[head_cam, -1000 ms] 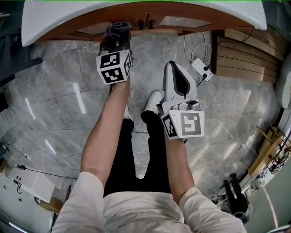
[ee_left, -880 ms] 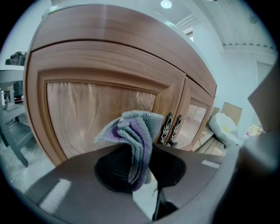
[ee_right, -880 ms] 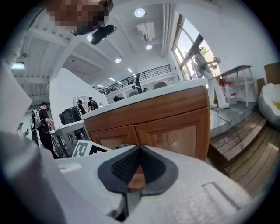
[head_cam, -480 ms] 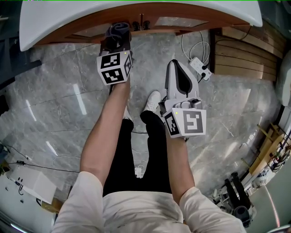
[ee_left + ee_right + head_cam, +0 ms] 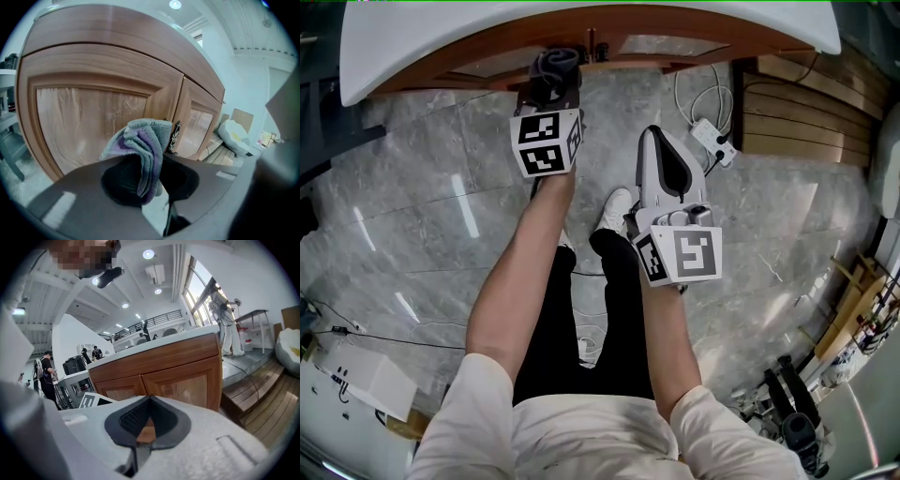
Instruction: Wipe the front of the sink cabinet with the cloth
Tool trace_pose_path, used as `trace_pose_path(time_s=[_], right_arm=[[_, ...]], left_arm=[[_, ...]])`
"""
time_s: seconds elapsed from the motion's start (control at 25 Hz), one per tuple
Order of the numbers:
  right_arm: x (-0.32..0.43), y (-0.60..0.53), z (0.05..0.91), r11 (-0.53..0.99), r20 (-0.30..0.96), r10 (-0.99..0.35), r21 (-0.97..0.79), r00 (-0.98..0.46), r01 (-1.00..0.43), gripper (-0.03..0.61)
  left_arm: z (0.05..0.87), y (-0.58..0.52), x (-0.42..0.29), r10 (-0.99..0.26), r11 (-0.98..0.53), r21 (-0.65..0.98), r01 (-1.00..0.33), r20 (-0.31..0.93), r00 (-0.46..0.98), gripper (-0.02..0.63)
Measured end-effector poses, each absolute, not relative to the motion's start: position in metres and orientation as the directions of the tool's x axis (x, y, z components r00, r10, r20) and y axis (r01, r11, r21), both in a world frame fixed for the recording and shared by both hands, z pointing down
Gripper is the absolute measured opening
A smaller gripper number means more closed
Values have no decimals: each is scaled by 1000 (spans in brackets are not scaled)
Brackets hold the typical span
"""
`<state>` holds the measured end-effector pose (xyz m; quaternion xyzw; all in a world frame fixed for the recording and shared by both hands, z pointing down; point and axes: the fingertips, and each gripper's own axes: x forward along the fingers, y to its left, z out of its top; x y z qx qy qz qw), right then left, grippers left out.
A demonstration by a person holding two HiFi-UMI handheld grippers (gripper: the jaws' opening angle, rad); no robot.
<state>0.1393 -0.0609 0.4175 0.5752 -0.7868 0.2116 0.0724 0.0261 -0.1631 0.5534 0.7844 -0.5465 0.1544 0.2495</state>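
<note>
The wooden sink cabinet (image 5: 666, 45) stands under a white sink top (image 5: 412, 28). My left gripper (image 5: 553, 82) is shut on a folded grey-and-purple cloth (image 5: 556, 64), which is held up against the cabinet front near the door handles (image 5: 592, 49). In the left gripper view the cloth (image 5: 144, 147) sticks out between the jaws of the left gripper (image 5: 149, 165), in front of the left door panel (image 5: 89, 122) and beside the dark handles (image 5: 175, 138). My right gripper (image 5: 660, 139) hangs back over the floor, shut and empty. Seen in its own view, the right gripper (image 5: 148, 401) faces the cabinet (image 5: 183, 376) from a distance.
A white power strip with a coiled cable (image 5: 716, 139) lies on the marble floor right of the cabinet. Wooden decking (image 5: 802, 112) runs along the right. The person's shoes (image 5: 616, 208) stand below the grippers. People and equipment (image 5: 47, 376) show far left.
My left gripper has slid to the right along the cabinet front with the cloth in it, toward the door handles. The right gripper has hardly moved.
</note>
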Motion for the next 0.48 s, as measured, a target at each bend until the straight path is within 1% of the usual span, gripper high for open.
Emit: trace_pose_path(time_s=[0.48], right_arm=[[147,-63,421,233,366,-879,-226,-304,-946,-3]], left_arm=[[557,-163,28,-783,-302,206,-931,504,366,81]])
